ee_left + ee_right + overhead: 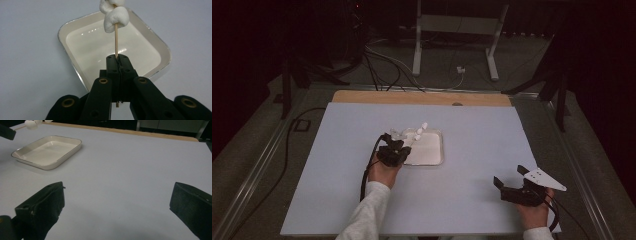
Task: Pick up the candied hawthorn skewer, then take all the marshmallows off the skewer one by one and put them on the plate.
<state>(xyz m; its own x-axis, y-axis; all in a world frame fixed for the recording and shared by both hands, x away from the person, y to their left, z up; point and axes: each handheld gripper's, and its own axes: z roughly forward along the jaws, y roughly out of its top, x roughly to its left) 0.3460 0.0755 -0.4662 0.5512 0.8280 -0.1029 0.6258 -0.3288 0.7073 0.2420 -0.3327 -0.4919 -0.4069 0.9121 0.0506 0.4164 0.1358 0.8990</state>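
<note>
A thin wooden skewer (116, 41) carries white marshmallows (116, 18) on its upper part. My left gripper (117, 62) is shut on the skewer's lower end and holds it above a white square dish (150, 53). From above, the left gripper (401, 145) sits at the dish's (434, 159) left edge, and the marshmallows (418, 132) hang over its far left corner. My right gripper (508, 176) rests near the table's front right with its jaws wide open and nothing between them. The dish (37, 162) lies to its far left, with a marshmallow (30, 123) above it.
The dish stands on a pale blue mat (482, 135) over a wooden table (362, 96). Cables (382, 65) and a white stand's legs (417, 45) lie on the floor beyond the far edge.
</note>
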